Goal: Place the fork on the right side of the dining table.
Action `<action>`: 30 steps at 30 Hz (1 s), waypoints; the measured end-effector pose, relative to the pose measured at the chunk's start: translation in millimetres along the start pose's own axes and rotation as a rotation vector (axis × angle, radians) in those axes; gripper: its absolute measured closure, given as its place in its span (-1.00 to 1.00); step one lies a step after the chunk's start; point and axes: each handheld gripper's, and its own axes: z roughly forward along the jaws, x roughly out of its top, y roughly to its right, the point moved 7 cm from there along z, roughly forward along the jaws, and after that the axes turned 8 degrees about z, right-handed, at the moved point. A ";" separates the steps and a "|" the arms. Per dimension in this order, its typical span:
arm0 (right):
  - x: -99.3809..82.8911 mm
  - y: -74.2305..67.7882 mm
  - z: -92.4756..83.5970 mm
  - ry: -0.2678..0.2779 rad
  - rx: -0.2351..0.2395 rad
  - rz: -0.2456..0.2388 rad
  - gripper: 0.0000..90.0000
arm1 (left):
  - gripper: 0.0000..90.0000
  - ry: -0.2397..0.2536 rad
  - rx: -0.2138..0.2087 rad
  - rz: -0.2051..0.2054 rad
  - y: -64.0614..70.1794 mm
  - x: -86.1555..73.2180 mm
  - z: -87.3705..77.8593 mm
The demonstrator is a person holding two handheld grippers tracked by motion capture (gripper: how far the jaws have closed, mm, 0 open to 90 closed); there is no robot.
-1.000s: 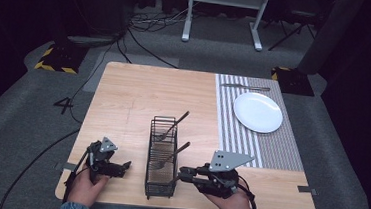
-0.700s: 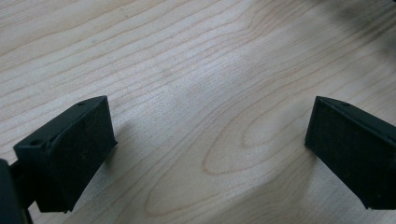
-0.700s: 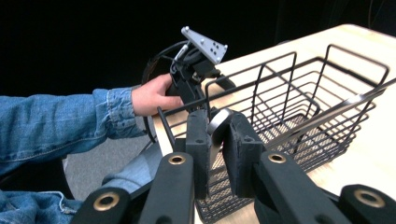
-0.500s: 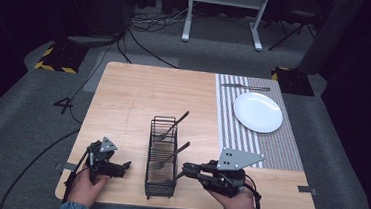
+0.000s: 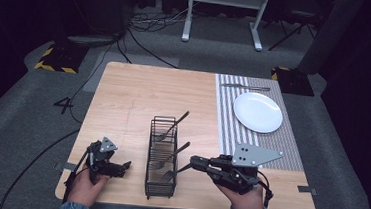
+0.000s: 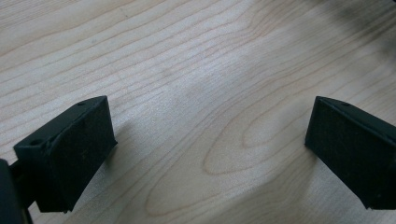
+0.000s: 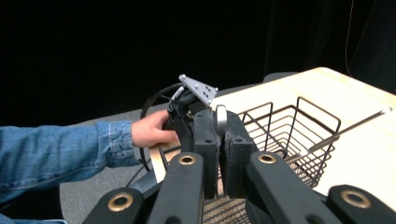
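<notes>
A black wire basket (image 5: 162, 155) stands near the table's front edge with two forks (image 5: 171, 128) leaning in it. My right gripper (image 5: 195, 161) is just right of the basket and shut on the handle of a third fork (image 5: 169, 174), whose head hangs over the basket's front end. In the right gripper view the silver handle end (image 7: 220, 117) sticks up between the closed pads (image 7: 205, 140), with the basket (image 7: 289, 126) behind. My left gripper (image 5: 124, 166) rests on the table left of the basket, open. Its jaws stand wide apart over bare wood (image 6: 210, 149).
A white plate (image 5: 257, 111) lies on a striped placemat (image 5: 229, 123) at the right, with a piece of cutlery (image 5: 245, 86) at the mat's far end. The wooden table (image 5: 138, 101) is bare behind the basket. Cables and a metal stand sit on the floor beyond.
My right gripper has risen a little beside the basket with the fork handle in it. The left gripper has stayed in place.
</notes>
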 end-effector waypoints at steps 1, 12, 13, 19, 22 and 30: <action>2.0 -0.5 -2.1 0.006 0.004 0.001 0.93 | -0.97 0.000 0.000 0.001 0.0 0.0 0.0; 19.1 -5.5 -30.5 0.065 0.032 0.007 0.92 | -0.97 0.000 0.001 0.002 -0.3 0.4 0.3; 20.4 -5.0 -33.6 0.071 0.031 0.006 0.93 | -0.97 -0.003 0.001 0.005 -0.5 0.3 0.1; 27.0 3.1 -53.3 0.109 -0.006 0.008 0.93 | -0.97 -0.002 0.001 0.001 -0.2 0.3 0.2; 29.0 7.1 -62.0 0.120 -0.030 0.006 0.93 | -0.97 -0.001 0.001 0.001 -0.2 0.3 0.3; 32.0 19.5 -79.3 0.135 -0.104 -0.003 0.92 | -0.97 -0.001 0.001 0.001 -0.2 0.3 0.3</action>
